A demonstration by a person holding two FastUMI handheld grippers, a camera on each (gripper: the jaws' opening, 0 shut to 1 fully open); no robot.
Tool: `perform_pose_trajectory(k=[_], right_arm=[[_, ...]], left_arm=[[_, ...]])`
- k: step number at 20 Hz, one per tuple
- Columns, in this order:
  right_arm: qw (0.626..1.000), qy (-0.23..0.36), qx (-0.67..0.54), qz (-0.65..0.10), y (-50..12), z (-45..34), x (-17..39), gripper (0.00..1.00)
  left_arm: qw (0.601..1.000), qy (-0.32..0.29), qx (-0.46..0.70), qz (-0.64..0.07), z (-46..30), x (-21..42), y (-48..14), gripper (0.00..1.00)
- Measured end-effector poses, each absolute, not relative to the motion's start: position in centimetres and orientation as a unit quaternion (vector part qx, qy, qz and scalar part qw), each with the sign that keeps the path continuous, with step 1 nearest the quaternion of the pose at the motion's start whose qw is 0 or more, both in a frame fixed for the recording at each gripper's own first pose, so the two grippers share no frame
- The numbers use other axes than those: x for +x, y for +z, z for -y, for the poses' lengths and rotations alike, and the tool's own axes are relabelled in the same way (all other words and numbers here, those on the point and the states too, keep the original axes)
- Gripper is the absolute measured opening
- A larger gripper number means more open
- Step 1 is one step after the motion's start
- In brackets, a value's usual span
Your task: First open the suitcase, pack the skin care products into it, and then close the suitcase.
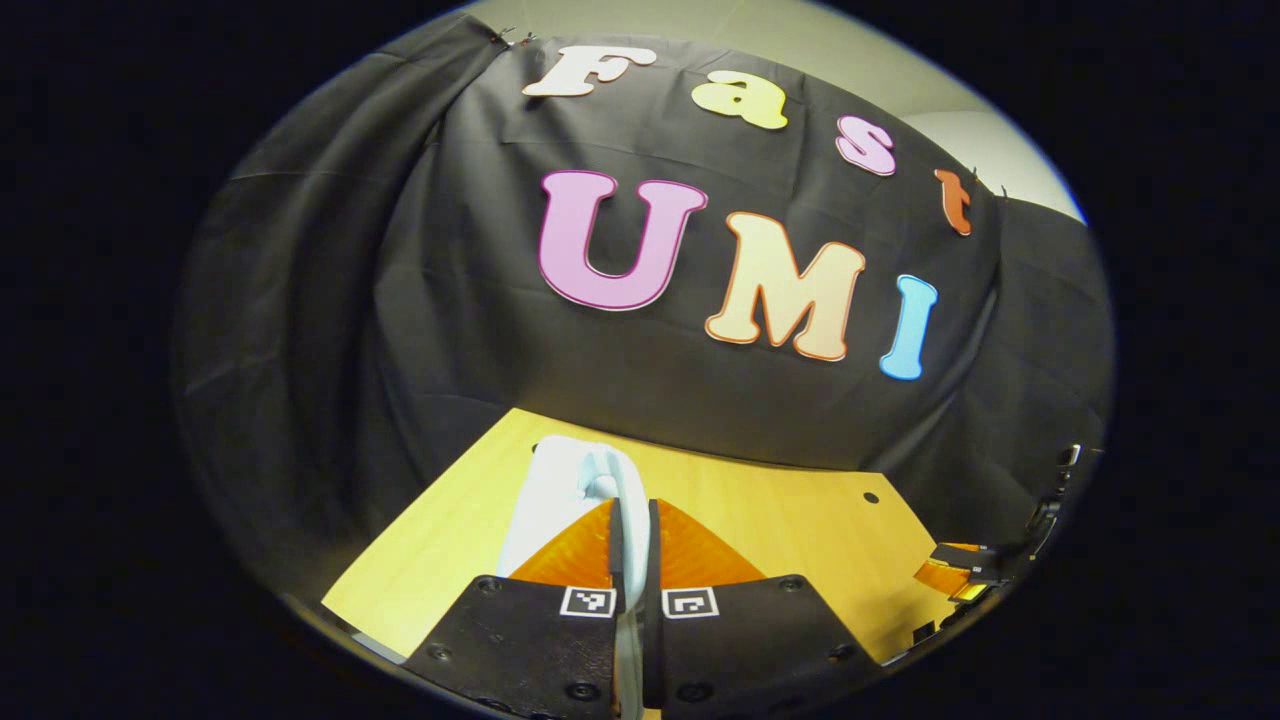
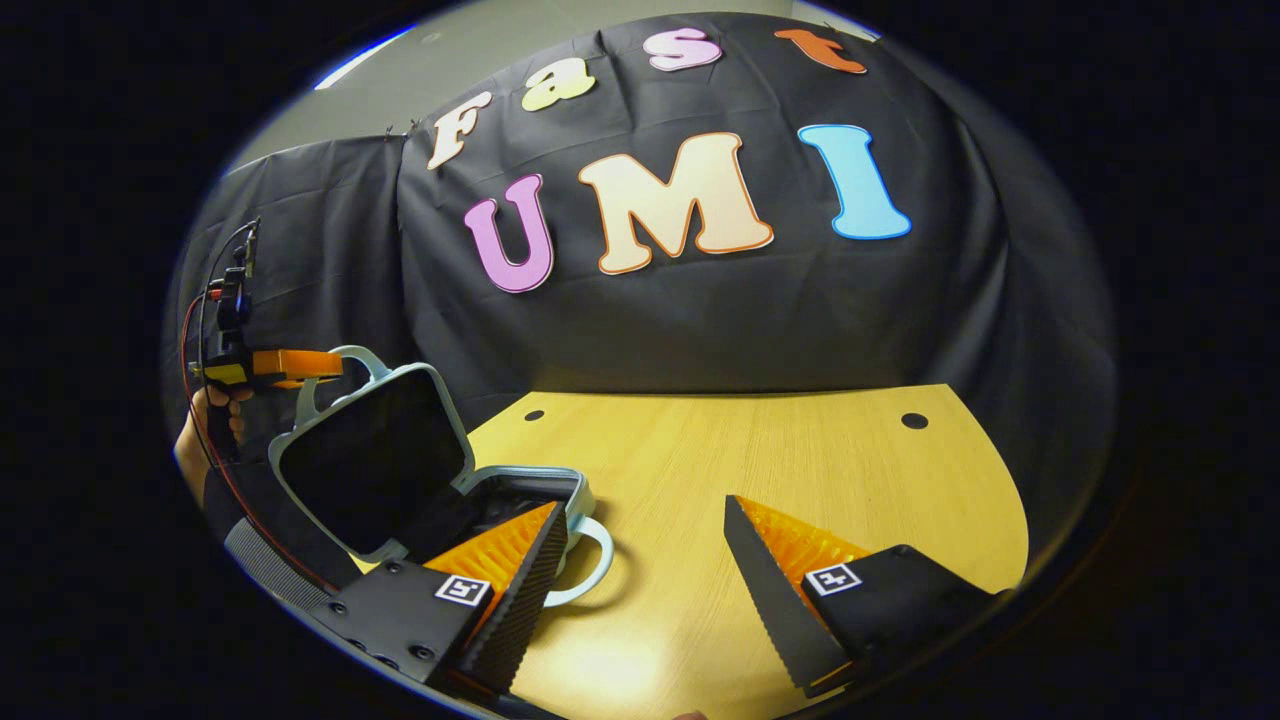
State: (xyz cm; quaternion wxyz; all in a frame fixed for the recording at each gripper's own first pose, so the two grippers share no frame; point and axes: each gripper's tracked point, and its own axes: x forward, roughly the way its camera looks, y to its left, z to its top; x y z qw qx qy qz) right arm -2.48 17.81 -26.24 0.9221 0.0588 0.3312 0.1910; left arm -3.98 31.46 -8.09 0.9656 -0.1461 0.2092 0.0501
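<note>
Two grippers work over one wooden table (image 2: 760,470), which spreads from the centre of the right gripper view down to six o'clock and meets the black cloth wall (image 2: 700,320) at its far edge.

At eight o'clock in that view sits the suitcase (image 2: 520,490), small, pale-rimmed and dark inside, resting on the table's left part. Its lid (image 2: 370,455) is raised and tilted back toward nine o'clock, with the base lying flat beneath it and a pale loop handle (image 2: 590,570) sticking out toward six o'clock.

The left gripper (image 2: 300,365) shows at nine o'clock there, held by a hand (image 2: 200,430), its fingers clenched on the handle at the lid's top edge. In the left gripper view the same left gripper (image 1: 632,540) sits at six o'clock, its fingers pressed together on that pale handle (image 1: 590,480), which rises straight ahead of them.

The right gripper (image 2: 650,560) stands released at six o'clock of its own view, fingers spread wide over bare wood just beside the base, touching nothing.
</note>
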Motion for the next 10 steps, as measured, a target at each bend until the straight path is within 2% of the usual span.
perform_pose_trajectory(k=[10], right_arm=[[0.926,0.184,0.061,-0.323,-25.4,-15.9,-2.3,0.98]], left_arm=[[0.959,-0.029,-0.168,-0.227,-21.3,-2.2,-10.3,0.02]])
